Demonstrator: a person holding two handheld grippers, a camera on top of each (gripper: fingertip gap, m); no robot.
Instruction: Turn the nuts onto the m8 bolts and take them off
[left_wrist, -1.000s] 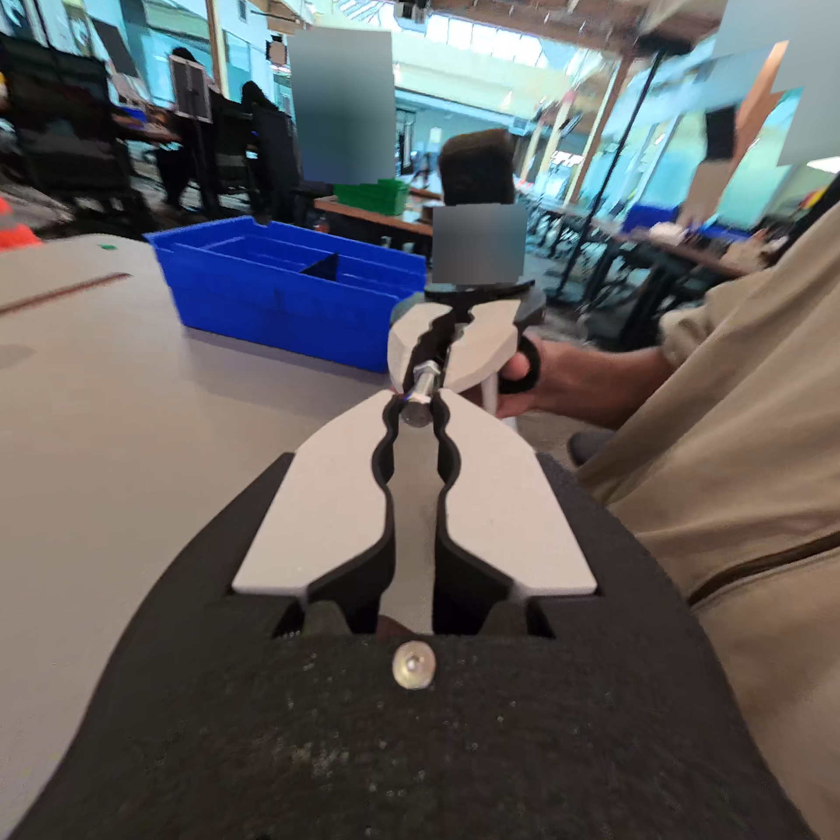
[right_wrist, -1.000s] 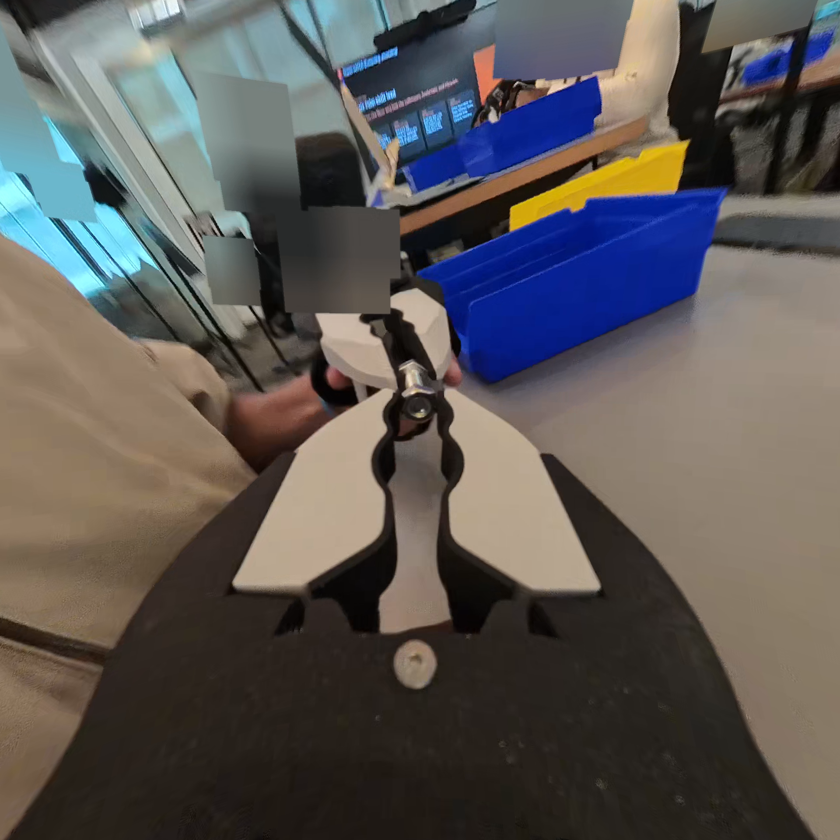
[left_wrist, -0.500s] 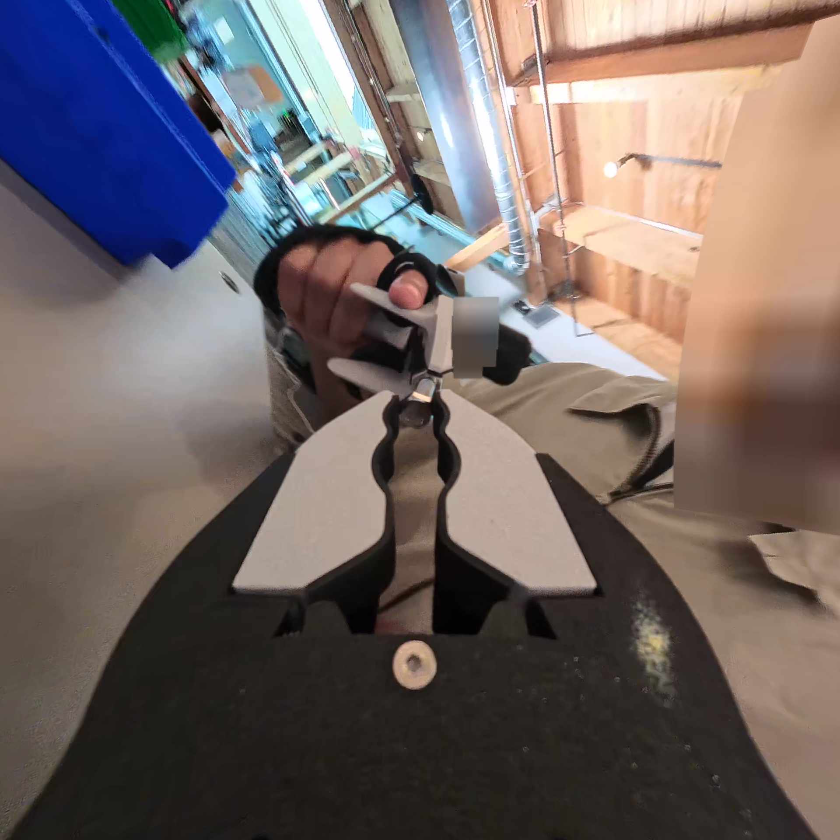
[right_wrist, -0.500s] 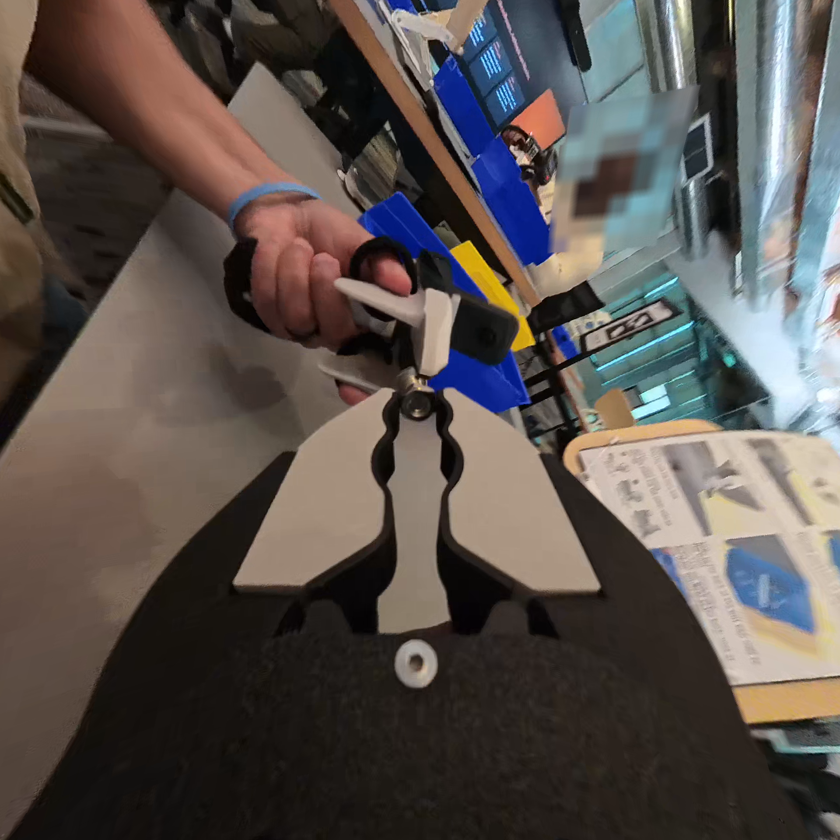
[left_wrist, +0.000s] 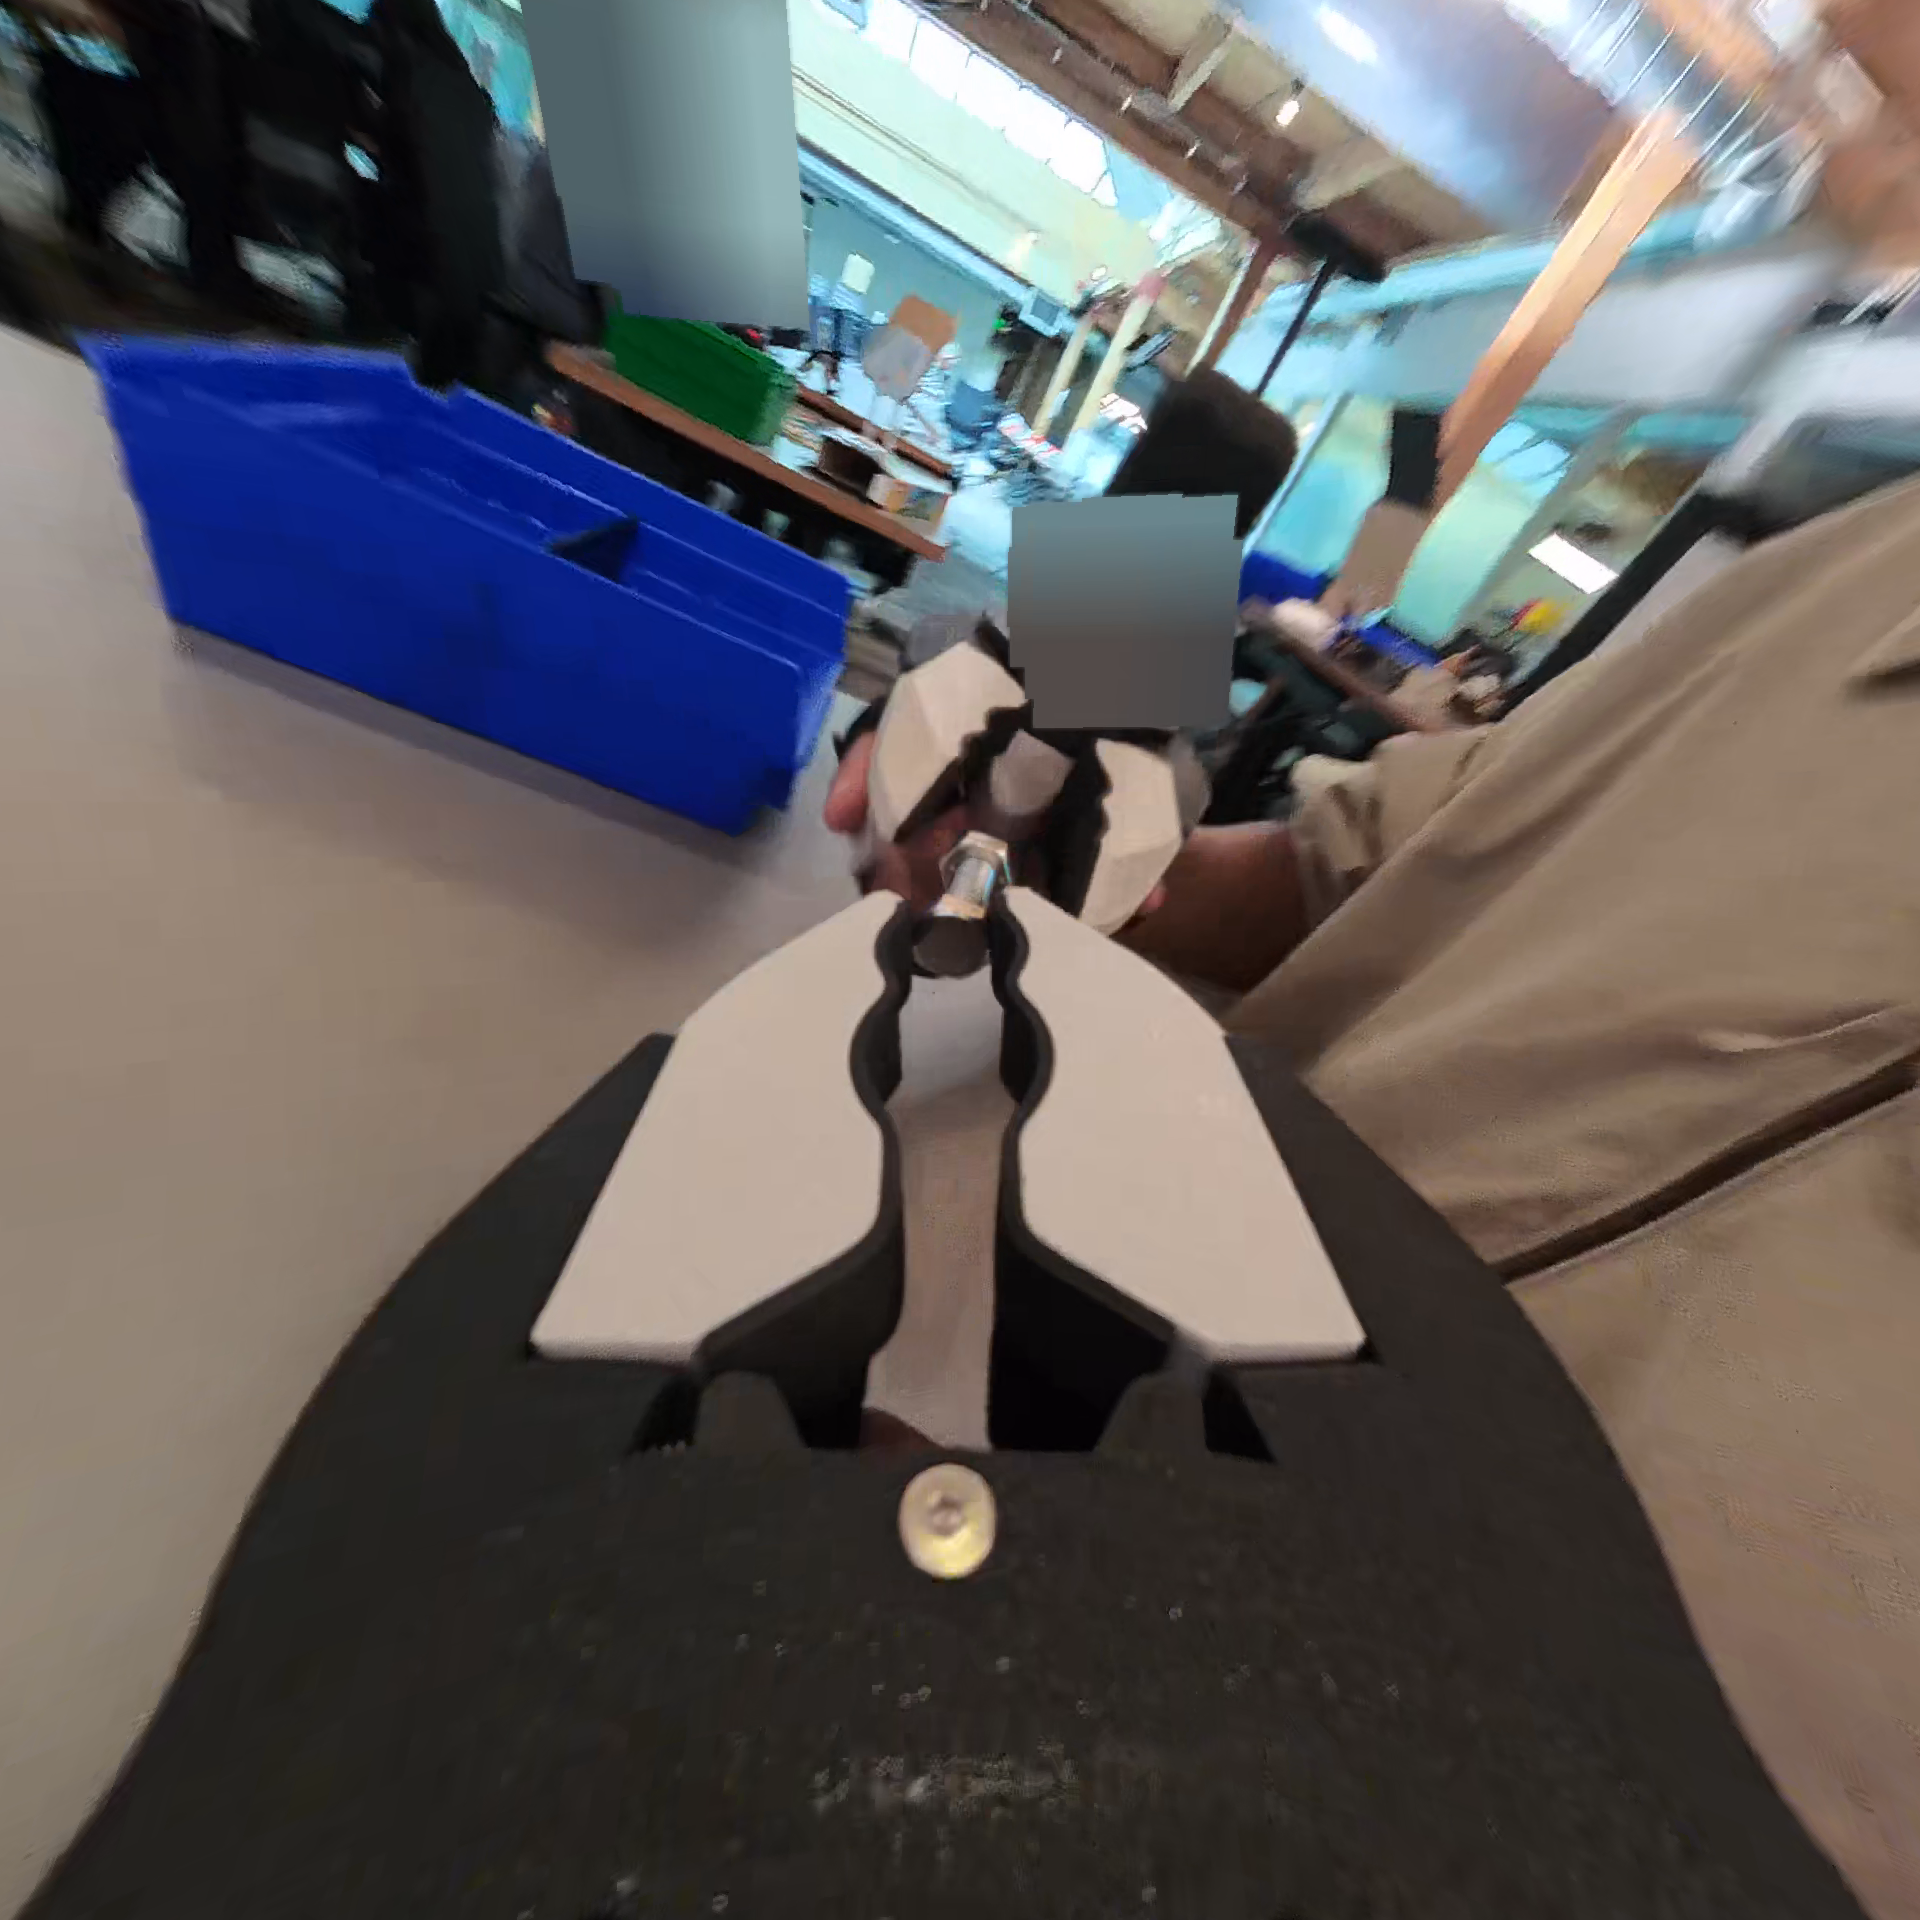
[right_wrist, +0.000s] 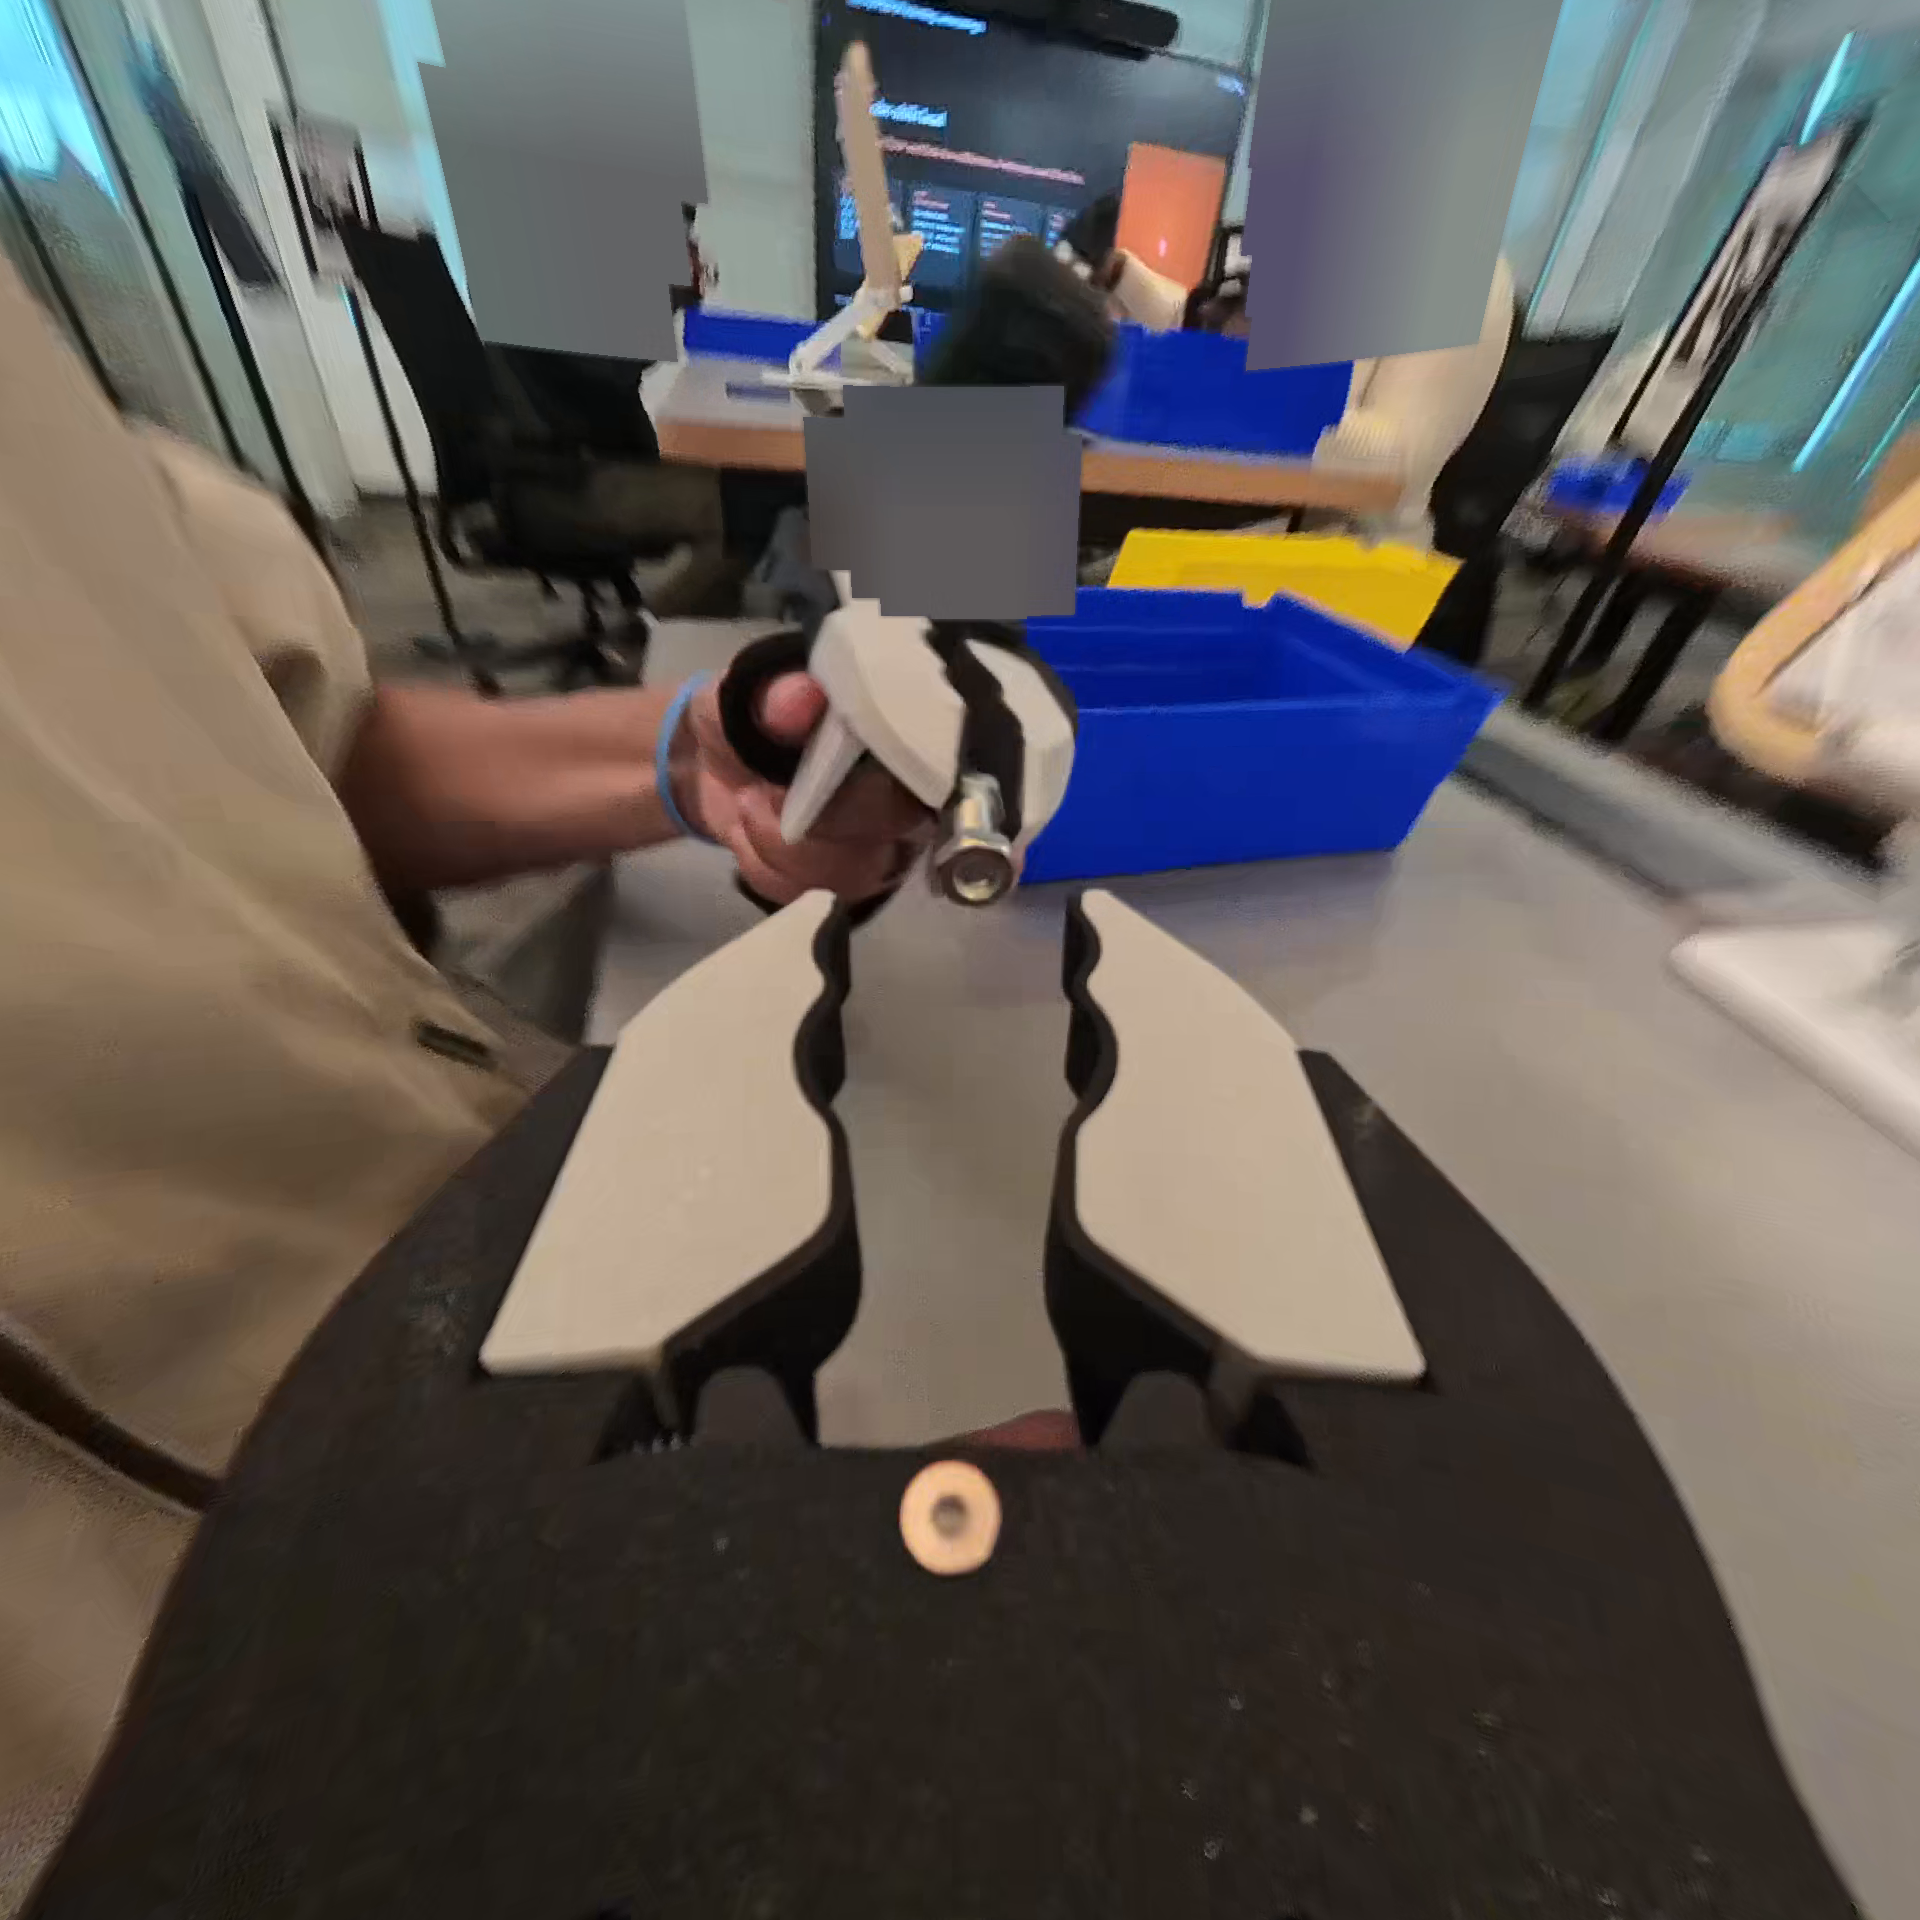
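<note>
My left gripper (left_wrist: 951, 923) is shut on the head end of a silver M8 bolt (left_wrist: 971, 883) and holds it in the air over the grey table (left_wrist: 260, 987). The bolt points away toward my right gripper (left_wrist: 1023, 805), whose white fingers stand apart just beyond it. In the right wrist view the nut (right_wrist: 974, 871) sits on the bolt's near end, facing the camera, just past and above the fingertips. My right gripper (right_wrist: 956, 914) is open and empty, touching nothing. The left gripper (right_wrist: 966, 790) shows behind the bolt, held by a hand with a blue wristband.
A blue divided bin (left_wrist: 468, 603) stands on the table to the left of the left gripper; it also shows in the right wrist view (right_wrist: 1247, 748), with a yellow bin (right_wrist: 1278, 582) behind it. A beige-sleeved arm (left_wrist: 1558, 883) fills the right side. A white object (right_wrist: 1818, 997) lies at the far right.
Both grippers were shut on the bolt and nut and rolled sideways together. Now both have rolled back upright, and the right gripper has opened and let go of the nut.
</note>
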